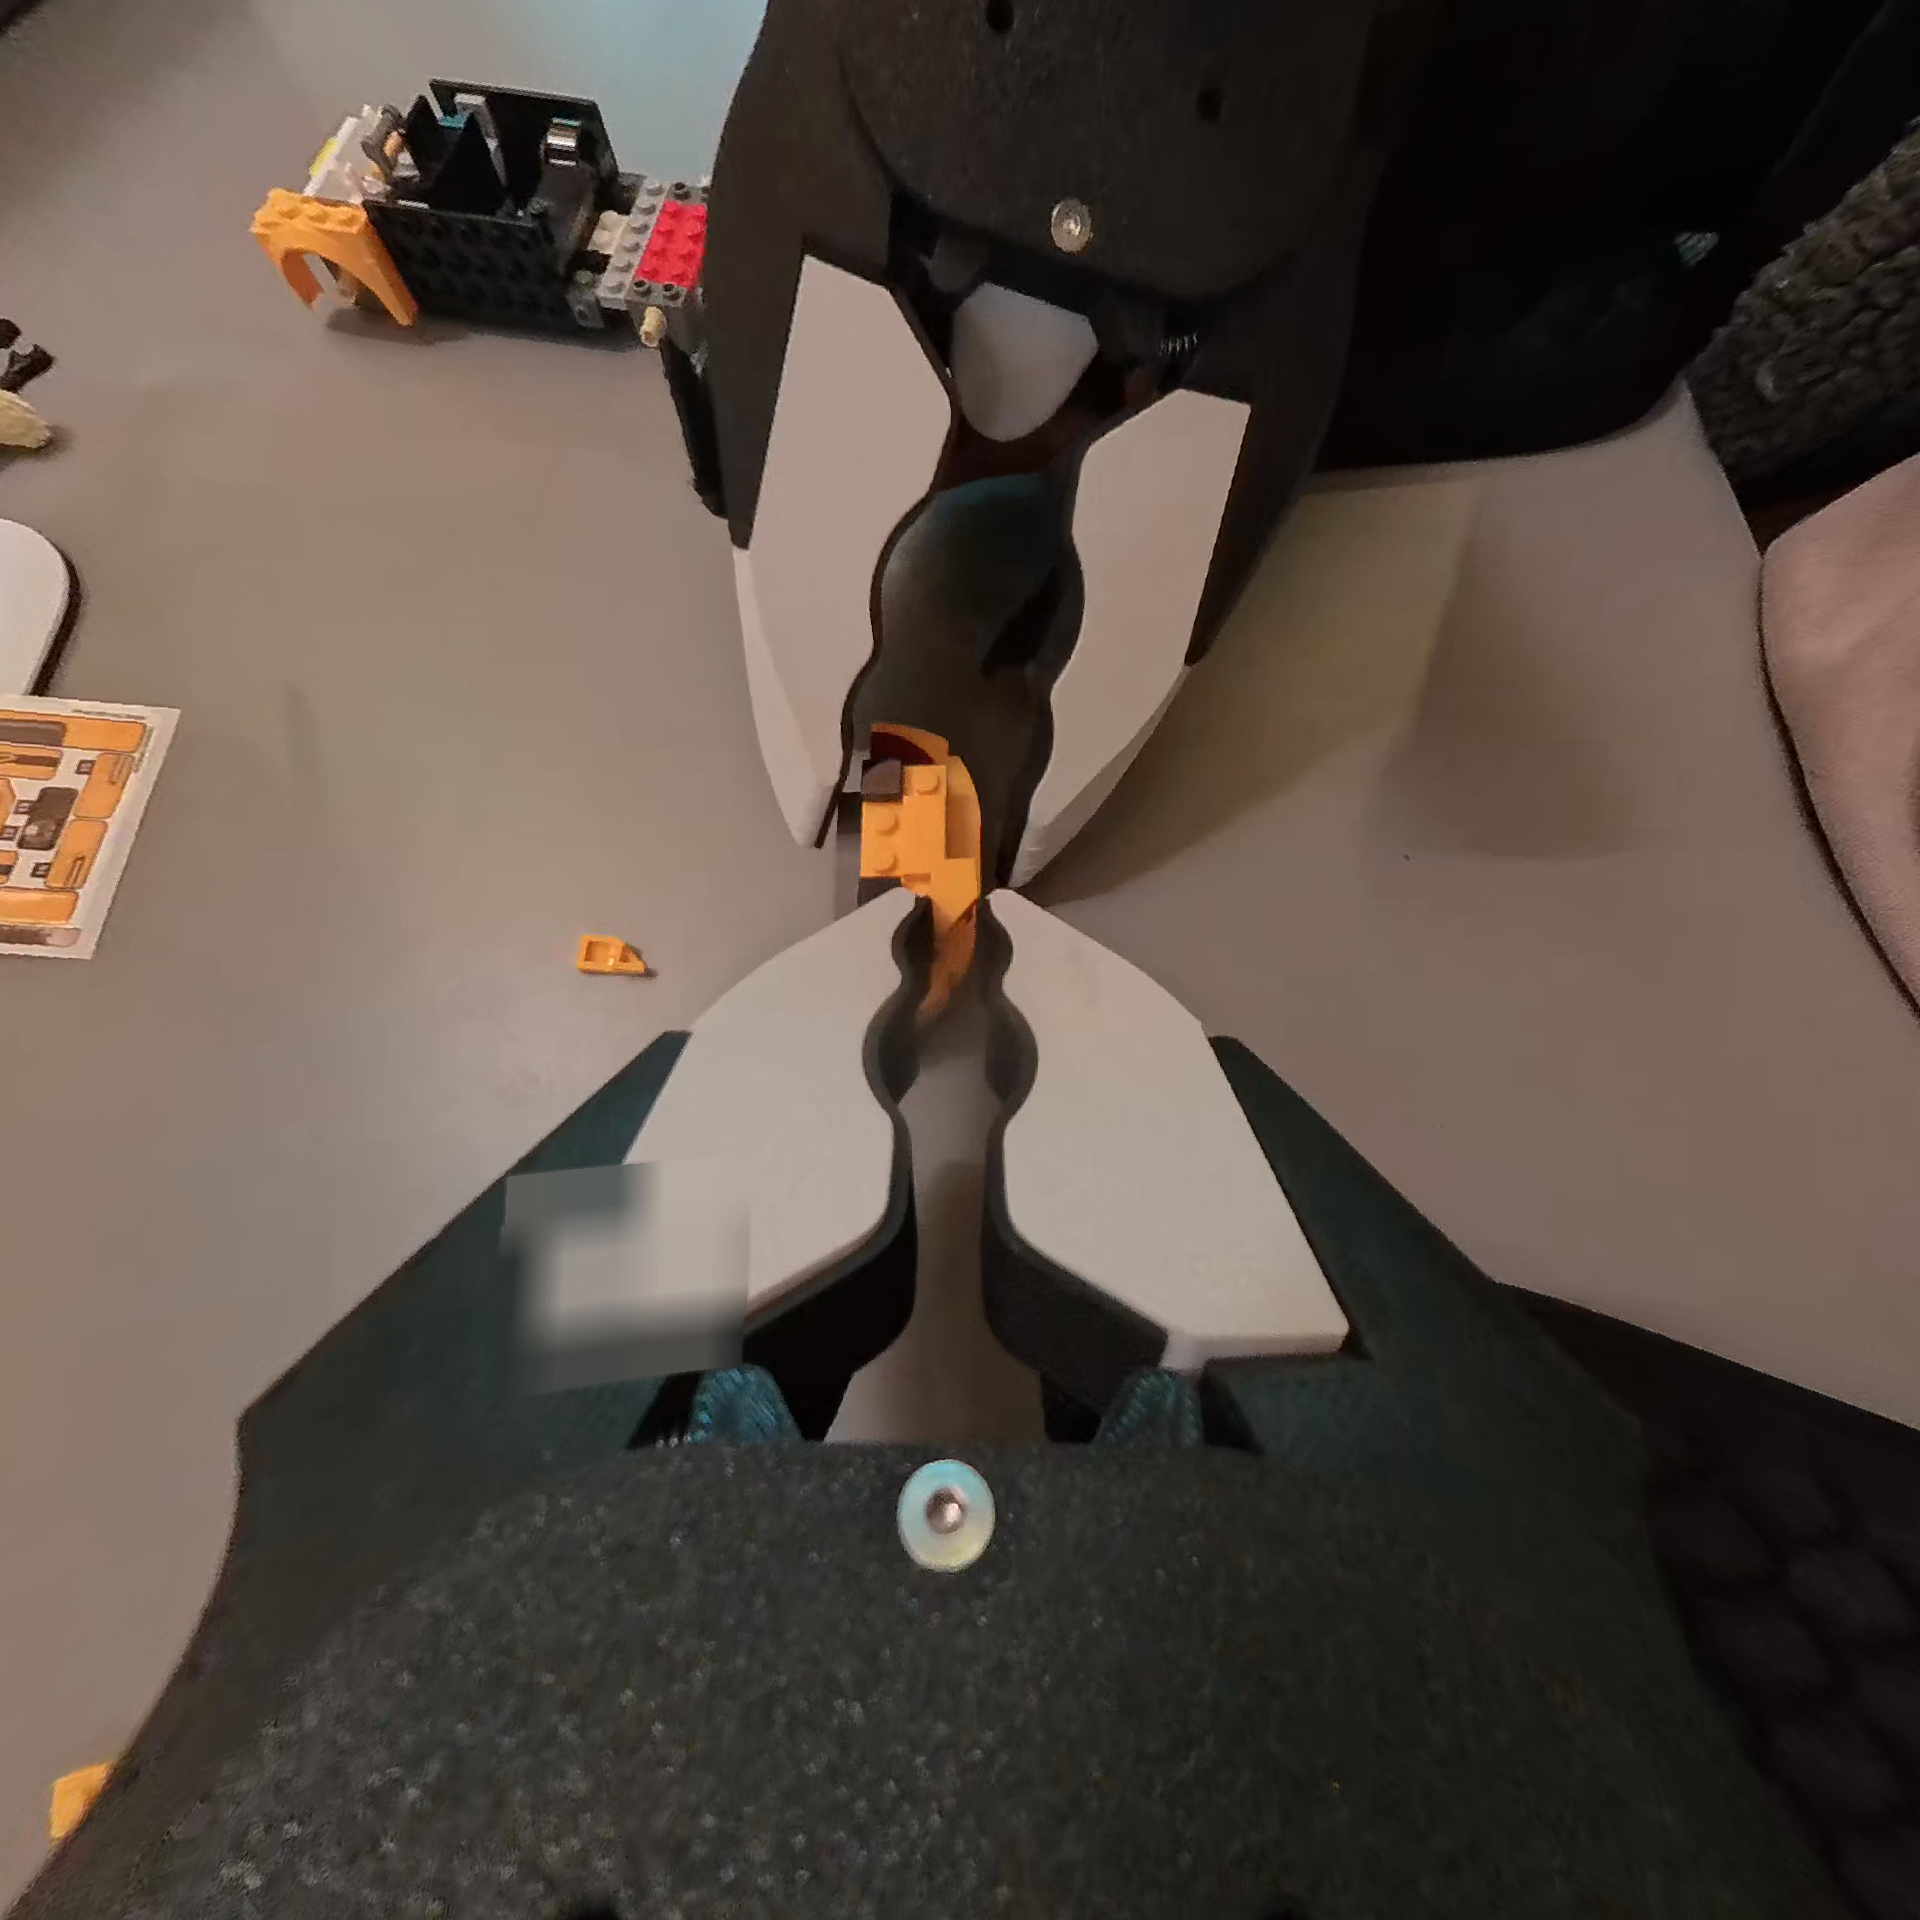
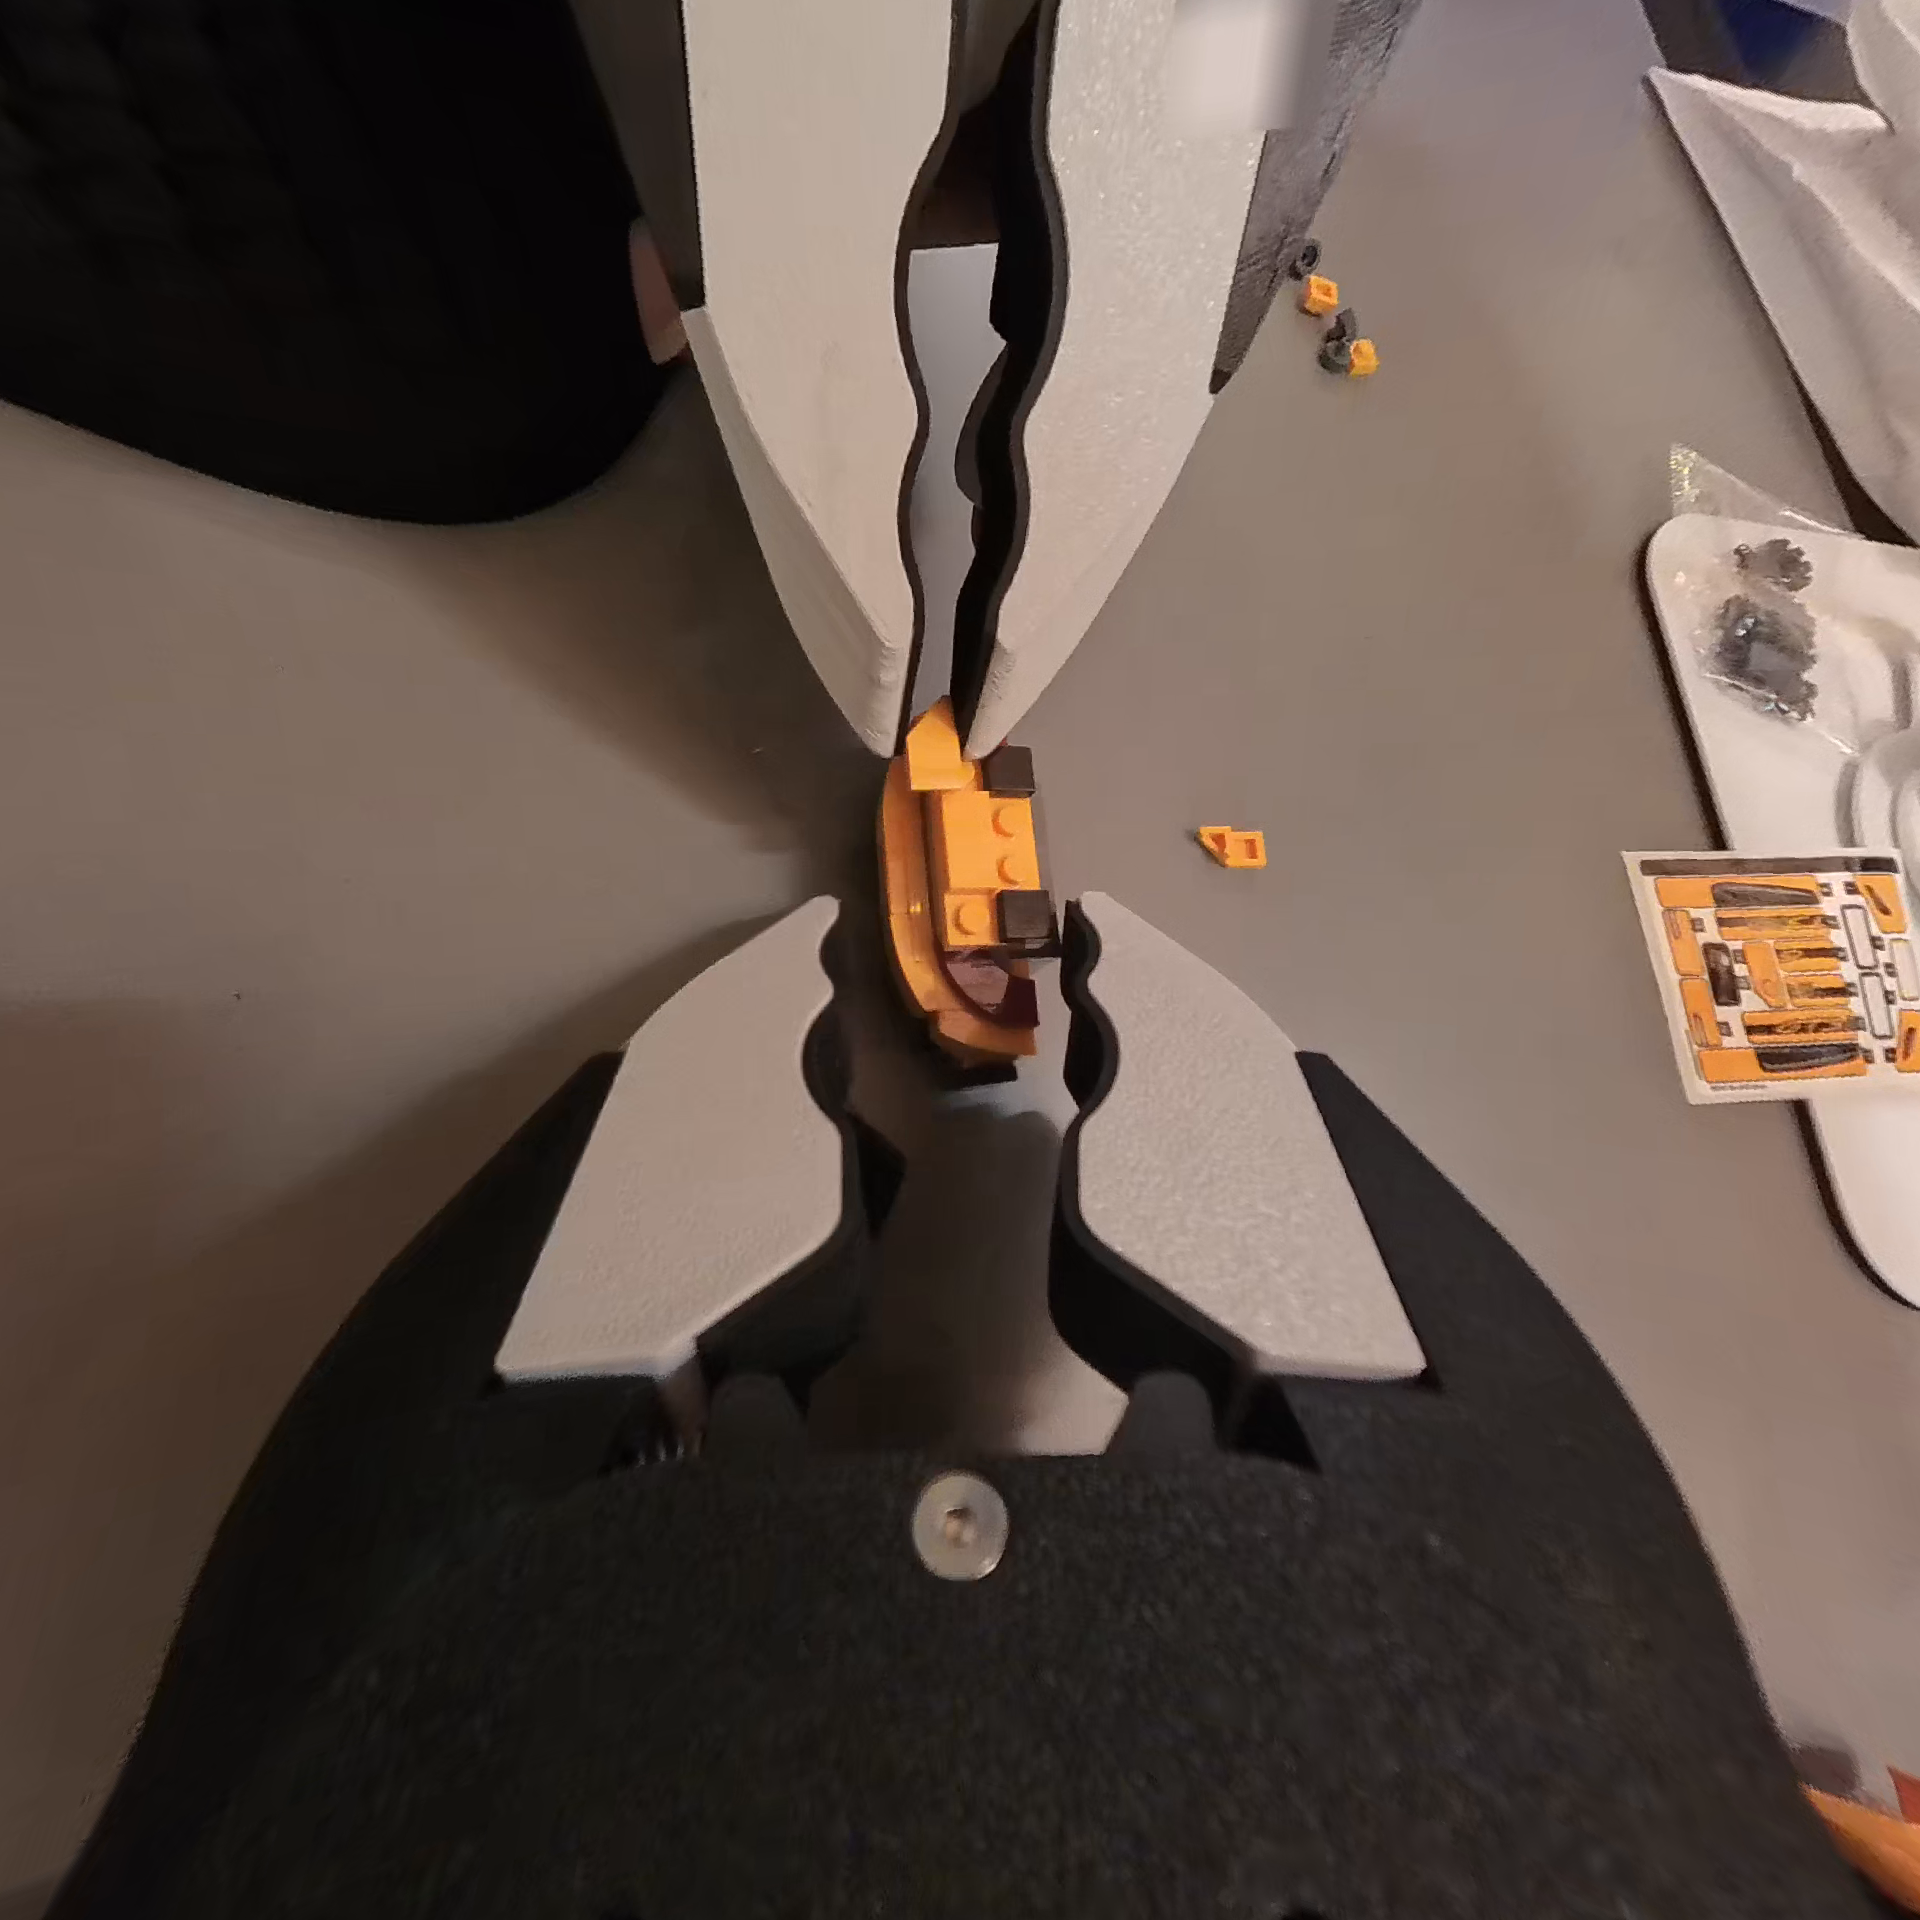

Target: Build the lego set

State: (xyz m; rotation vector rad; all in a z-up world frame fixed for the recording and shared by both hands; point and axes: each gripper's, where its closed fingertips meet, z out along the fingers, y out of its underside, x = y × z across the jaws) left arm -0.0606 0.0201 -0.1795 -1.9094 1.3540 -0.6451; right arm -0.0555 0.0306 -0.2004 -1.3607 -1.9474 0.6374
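A small orange lego assembly (image 2: 977, 852) with a curved arch, studded orange plates and two dark square tiles is held just above the grey table (image 2: 416, 831). My left gripper (image 1: 940, 904) is shut on the thin orange end of it (image 1: 914, 821); in the right wrist view it comes in from the top (image 2: 935, 743). My right gripper (image 2: 956, 920) faces it from the other side, its jaws closed around the wider end with the dark tile, and shows at the top of the left wrist view (image 1: 920, 847).
A partly built black model (image 1: 488, 218) with an orange arch and a red plate stands far left. A sticker sheet (image 2: 1787, 966), a white tray (image 2: 1704, 790) with bagged dark parts and loose orange bits (image 2: 1231, 844) (image 2: 1320, 293) lie on the table. A person's sleeve (image 1: 1818, 312) is on the right. Only a small space, under 4 cm, lies between the two pairs of fingers.
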